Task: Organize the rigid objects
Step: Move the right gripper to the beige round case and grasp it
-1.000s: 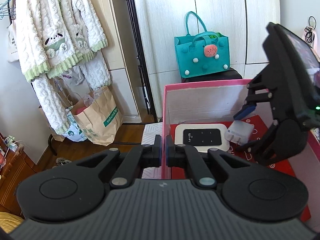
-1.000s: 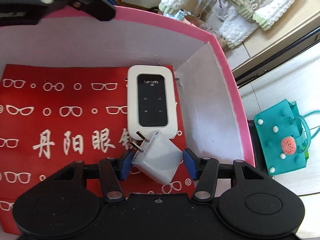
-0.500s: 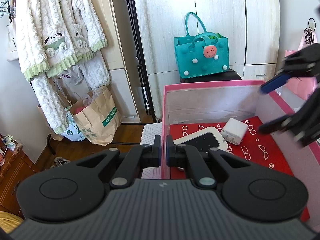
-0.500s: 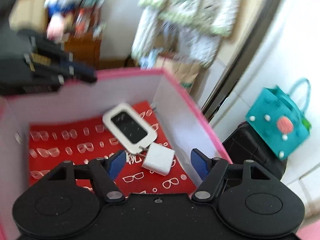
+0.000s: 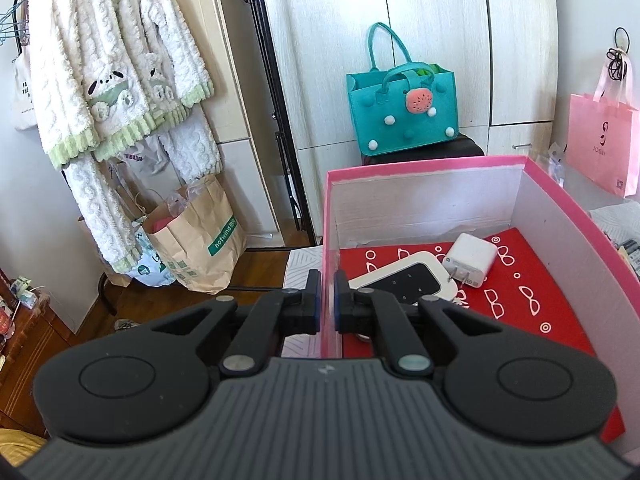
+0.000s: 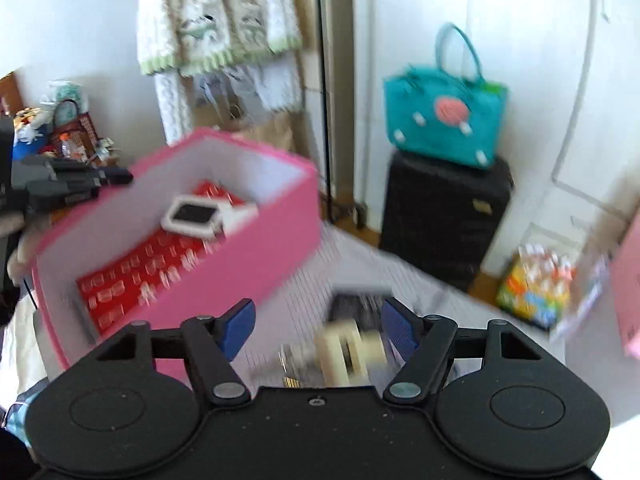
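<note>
A pink box (image 5: 424, 164) with a red glasses-print lining holds a white Wi-Fi router (image 5: 404, 280) and a white plug charger (image 5: 470, 254) leaning on it. My left gripper (image 5: 327, 304) is shut on the box's left wall. The box also shows in the right wrist view (image 6: 248, 256), blurred, with the left gripper (image 6: 100, 178) at its rim. My right gripper (image 6: 316, 320) is open and empty, outside the box over a pale striped surface. Below it lie a cream object (image 6: 348, 348) and a dark object (image 6: 356, 308), both blurred.
A teal bag (image 5: 404, 112) sits on a black suitcase (image 6: 444, 216) by the white wardrobe. White robes (image 5: 108, 72) hang at left above a paper bag (image 5: 200, 240). A pink gift bag (image 5: 604, 140) stands right. A colourful packet (image 6: 536, 288) lies right.
My right gripper has let go of the charger, opened, and pulled out of the box to the right. The charger now rests against the router. My left gripper has kept its hold.
</note>
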`<action>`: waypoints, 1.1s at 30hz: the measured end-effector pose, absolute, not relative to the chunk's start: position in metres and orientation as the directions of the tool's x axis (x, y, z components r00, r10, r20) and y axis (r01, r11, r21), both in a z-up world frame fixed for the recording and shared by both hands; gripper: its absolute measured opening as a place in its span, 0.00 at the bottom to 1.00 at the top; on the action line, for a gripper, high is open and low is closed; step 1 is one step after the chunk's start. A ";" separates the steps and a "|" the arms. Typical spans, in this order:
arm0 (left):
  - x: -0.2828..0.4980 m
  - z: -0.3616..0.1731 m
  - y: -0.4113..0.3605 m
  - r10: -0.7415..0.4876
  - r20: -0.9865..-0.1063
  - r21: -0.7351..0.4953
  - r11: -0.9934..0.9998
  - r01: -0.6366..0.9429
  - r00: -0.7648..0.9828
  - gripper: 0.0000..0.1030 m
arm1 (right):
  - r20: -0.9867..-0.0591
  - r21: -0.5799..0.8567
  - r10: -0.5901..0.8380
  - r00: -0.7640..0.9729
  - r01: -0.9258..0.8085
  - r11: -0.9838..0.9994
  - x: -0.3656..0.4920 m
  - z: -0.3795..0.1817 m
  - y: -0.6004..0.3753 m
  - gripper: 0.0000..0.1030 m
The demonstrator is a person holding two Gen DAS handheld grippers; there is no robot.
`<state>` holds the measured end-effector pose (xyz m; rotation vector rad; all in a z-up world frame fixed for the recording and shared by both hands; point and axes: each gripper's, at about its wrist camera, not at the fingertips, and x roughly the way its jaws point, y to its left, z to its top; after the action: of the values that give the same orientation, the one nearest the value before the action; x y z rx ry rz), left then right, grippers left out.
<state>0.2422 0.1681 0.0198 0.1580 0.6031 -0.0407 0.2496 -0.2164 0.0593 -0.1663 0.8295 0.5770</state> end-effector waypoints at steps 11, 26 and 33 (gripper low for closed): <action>0.242 0.019 0.165 0.009 -0.575 0.140 0.986 0.088 0.818 0.06 | -0.813 0.005 0.238 0.531 -0.402 0.915 0.191 0.011 -0.272 0.65; 0.242 0.018 0.164 0.012 -0.576 0.141 0.986 0.085 0.818 0.06 | -0.826 -0.063 0.169 0.537 -0.386 0.920 0.175 -0.036 -0.290 0.73; 0.242 0.018 0.164 0.009 -0.576 0.135 0.987 0.084 0.818 0.06 | -0.741 0.042 0.222 0.633 -0.287 0.957 0.164 -0.056 -0.300 0.80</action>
<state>0.2420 0.1641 0.0180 0.1576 0.6130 -0.0400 0.1638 -0.3000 -0.0560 -0.0823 0.8358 0.2914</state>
